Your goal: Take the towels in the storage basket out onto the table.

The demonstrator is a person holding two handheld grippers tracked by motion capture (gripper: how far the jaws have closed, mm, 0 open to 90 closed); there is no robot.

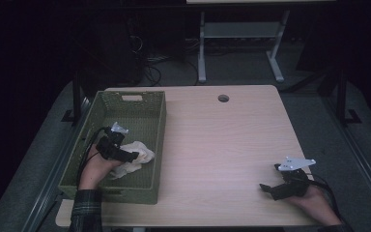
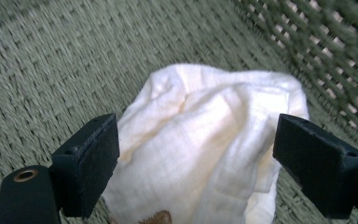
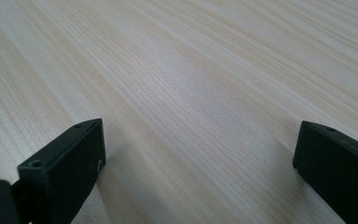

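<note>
The white cloth [image 2: 200, 149] is lying in the green basket [image 1: 152, 113], between the left gripper [image 2: 196, 158]'s released jaws. The right gripper [image 3: 200, 172] is resting spread over bare table [image 3: 191, 79].

Room: dim, light falling mainly on the work table.
Light wood-grain table [image 1: 232, 145] with rounded corners and a round cable hole [image 1: 223, 98] near its far edge. Grey floor [image 1: 241, 67] beyond, surroundings dark to black at both sides. A second table with a white frame [image 1: 241, 34] stands farther back; dark cables [image 1: 149, 67] lie on the floor at its left. Black metal stands [image 1: 342, 92] flank the work table.
</note>
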